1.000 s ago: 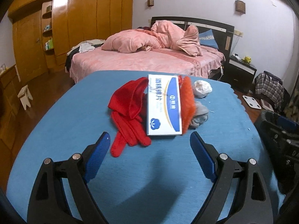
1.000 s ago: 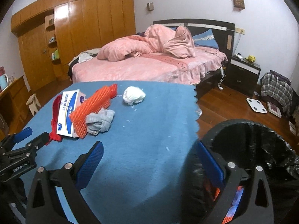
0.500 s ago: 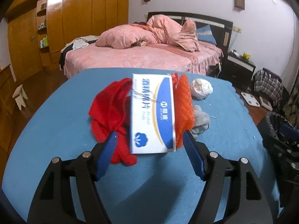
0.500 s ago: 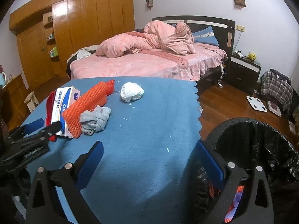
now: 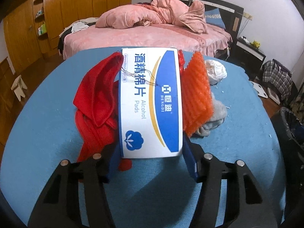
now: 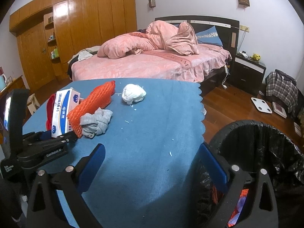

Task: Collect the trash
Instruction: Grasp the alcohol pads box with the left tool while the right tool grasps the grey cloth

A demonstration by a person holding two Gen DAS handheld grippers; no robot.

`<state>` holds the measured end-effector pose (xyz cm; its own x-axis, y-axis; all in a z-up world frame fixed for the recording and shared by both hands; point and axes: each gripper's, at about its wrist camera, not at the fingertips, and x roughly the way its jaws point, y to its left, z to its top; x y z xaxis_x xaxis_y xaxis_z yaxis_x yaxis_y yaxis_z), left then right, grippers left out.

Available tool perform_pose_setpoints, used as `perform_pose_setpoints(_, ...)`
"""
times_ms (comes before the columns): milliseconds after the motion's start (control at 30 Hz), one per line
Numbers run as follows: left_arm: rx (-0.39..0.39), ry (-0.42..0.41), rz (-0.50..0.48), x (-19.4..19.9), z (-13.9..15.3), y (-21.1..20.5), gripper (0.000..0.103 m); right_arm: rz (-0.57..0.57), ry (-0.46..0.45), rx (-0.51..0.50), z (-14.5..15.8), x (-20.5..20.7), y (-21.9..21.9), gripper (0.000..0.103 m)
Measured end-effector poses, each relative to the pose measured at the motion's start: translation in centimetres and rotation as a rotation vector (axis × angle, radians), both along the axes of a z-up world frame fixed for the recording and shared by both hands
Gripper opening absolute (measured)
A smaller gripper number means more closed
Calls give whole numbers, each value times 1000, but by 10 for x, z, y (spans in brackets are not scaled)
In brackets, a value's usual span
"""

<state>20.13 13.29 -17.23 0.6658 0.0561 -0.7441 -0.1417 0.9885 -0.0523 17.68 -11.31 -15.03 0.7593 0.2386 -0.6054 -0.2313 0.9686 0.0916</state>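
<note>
Left hand-held gripper point(image 5: 151, 156) has just been closing, blue fingers point(image 5: 190, 159) astride the near end of the box point(image 5: 150, 104) on the bench point(image 5: 47, 125) — contact unclear. Squeeze squarely, clear the red cloth point(image 5: 96, 102). Right hand-held gripper point(image 6: 152, 165) gapes empty beside the bin point(image 6: 266, 152).

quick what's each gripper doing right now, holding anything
Left gripper: has just been closing around the alcohol pads box; pads at its sides, a firm grip cannot be told.
Right gripper: open, holding nothing, over the blue table.
</note>
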Motion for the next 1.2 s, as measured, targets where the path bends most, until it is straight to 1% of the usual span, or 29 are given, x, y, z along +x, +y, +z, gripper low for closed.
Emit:
perform_pose_setpoints(167, 14, -81, -7, -17, 14, -3, 54, 2, 2, -4, 0, 0, 1, 97)
perform_pose_setpoints(300, 32, -107, -14, -38, 19, -3, 54, 3, 4, 7, -2, 4, 4, 97)
perform_pose_setpoints(500, 20, -106, 32, -46, 19, 15, 54, 24, 33, 21, -12, 21, 23, 97)
perform_pose_setpoints(667, 44, -115, 37, -46, 21, 22, 54, 53, 45, 21, -14, 40, 51, 96)
perform_pose_setpoints(767, 30, -111, 55, -47, 19, 27, 54, 84, 49, 2, -15, 50, 68, 94)
perform_pose_setpoints(967, 15, -80, 67, -42, 15, 32, 54, 123, 68, -17, -20, 59, 90, 88)
perform_pose_setpoints(1067, 3, -71, 76, -42, 12, 34, 54, 147, 92, -26, -24, 63, 98, 83)
perform_pose_setpoints(1100, -2, -67, 79, -42, 11, 35, 54, 162, 99, -25, -25, 63, 101, 78)
perform_pose_setpoints(1133, -4, -65, 80, -41, 11, 36, 54, 181, 103, -24, -26, 64, 104, 73)
perform_pose_setpoints(1167, -5, -62, 81, -41, 10, 36, 54, 205, 108, -27, -27, 63, 107, 69)
perform_pose_setpoints(1200, -4, -59, 81, -40, 9, 36, 54, 227, 111, -27, -27, 63, 111, 59)
